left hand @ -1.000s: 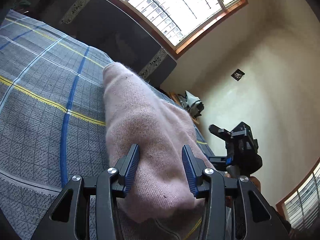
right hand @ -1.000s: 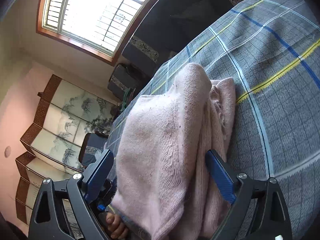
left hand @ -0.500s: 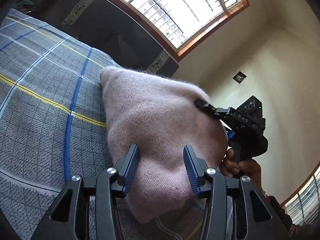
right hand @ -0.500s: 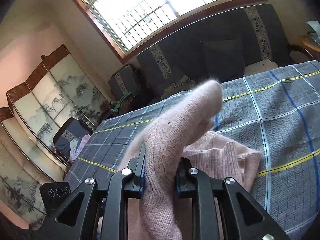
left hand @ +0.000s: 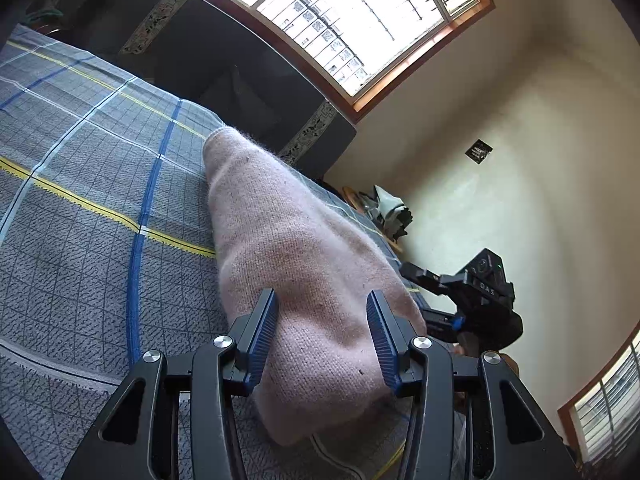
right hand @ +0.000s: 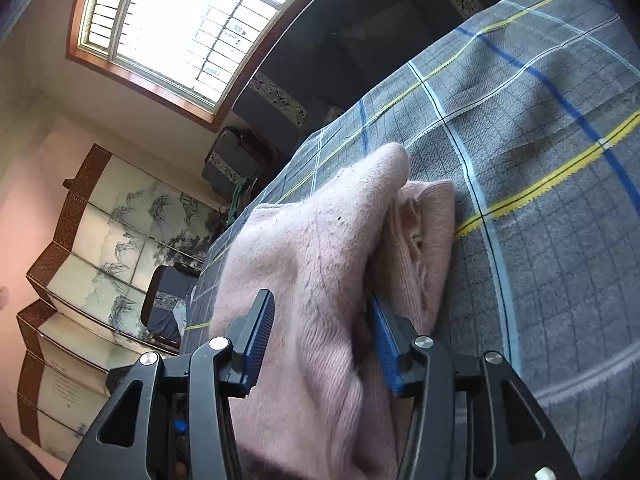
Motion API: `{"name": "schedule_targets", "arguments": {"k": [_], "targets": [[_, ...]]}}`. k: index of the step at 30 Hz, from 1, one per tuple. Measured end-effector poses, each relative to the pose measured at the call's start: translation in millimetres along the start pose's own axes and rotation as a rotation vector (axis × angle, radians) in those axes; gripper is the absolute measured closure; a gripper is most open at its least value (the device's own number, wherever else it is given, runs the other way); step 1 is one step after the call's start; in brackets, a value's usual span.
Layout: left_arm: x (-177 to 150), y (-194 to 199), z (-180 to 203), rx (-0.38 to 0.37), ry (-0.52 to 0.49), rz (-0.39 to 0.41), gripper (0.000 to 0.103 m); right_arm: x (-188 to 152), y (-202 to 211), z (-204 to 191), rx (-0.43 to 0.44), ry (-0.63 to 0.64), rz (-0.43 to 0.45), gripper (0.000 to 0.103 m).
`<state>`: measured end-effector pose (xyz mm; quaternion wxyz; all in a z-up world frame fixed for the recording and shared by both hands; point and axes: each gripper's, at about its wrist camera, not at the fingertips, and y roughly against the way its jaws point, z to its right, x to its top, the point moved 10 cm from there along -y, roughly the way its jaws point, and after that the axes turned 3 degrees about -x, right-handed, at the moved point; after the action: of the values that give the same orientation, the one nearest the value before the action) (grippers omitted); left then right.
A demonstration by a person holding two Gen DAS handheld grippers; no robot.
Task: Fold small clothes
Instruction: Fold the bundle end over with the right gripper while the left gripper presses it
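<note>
Between the blue pads of the left gripper lies the near end of a pink sweater. The jaws stand partly apart with the knit filling the gap between them; whether the pads truly press on it cannot be told. From the jaws the folded sweater runs straight ahead and away, its long axis in line with the fingers, narrowing to a rounded far tip that points toward the dark sofa under the window.

The right gripper also has the sweater between its pads. Its jaws are opening, and the thick upper fold bulges through the gap, lying against the right pad and close to the left one. From these jaws, too, the sweater stretches forward, its upper layer rising to a blunt tip ahead and slightly right. A second, ribbed layer lies just right of the jaws, flat under the upper one.

Beneath both grippers, and spreading out to either side of the sweater, is a grey checked blanket with blue and yellow stripes. To the right of the left jaws the other gripper shows as a black block beside the sweater's edge. Far to the left of the right jaws stands a painted folding screen.
</note>
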<state>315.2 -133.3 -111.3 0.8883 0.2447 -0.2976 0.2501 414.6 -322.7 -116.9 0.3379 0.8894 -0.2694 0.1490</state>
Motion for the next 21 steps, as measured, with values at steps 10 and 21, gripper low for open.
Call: {"name": "schedule_targets", "arguments": {"k": [10,21], "targets": [[-3,0,5,-0.018,-0.017,-0.017,0.056,-72,26,17,-0.156,0.08,-0.037,0.095],[2,-8,46,-0.002,-0.154,-0.094,0.056,-80,30,29,-0.117,0.025,-0.114,0.094]]}}
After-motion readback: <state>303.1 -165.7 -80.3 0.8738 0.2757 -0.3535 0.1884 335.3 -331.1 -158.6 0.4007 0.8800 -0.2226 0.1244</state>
